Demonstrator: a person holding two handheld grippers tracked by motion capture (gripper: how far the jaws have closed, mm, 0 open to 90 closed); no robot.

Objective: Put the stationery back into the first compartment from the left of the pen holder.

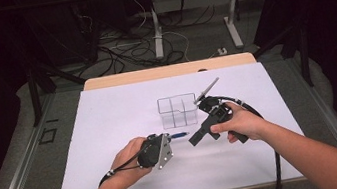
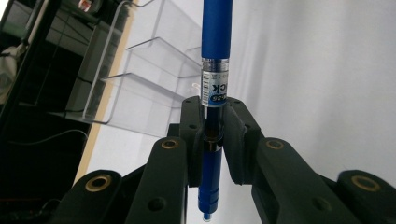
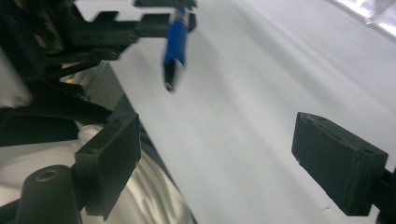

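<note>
Left gripper (image 1: 172, 138) clamped on a blue pen (image 2: 212, 102), jaws narrow, pads pressing the barrel from both sides near its clear label band. In the left gripper view, pen running straight up between the jaws, its clicker end poking out below them, most of the barrel stretching past the fingertips. In the high view, pen (image 1: 179, 135) lying about level, held just above the white table (image 1: 111, 133), its free end pointing toward the right gripper (image 1: 195, 140). Pen not touching the table, as far as the shadow allows to judge.

Right gripper with jaws wide apart, nothing between the pads (image 3: 109, 161). Only bare table surface seen in the gap. Farther off in the right gripper view, the pen (image 3: 175, 44) again, a little blurred, sticking out of the left gripper (image 3: 161, 18), well apart from the right pads.

Clear box (image 1: 177, 111) with dividers standing upright on the table, behind both grippers, just beside the right hand (image 1: 239, 122). Same box (image 2: 140, 79) visible in the left gripper view, beyond the jaws and left of the pen, compartments empty as far as visible. Left hand (image 1: 129, 163) wrapped around the gripper body, cable trailing back toward the table edge.
</note>
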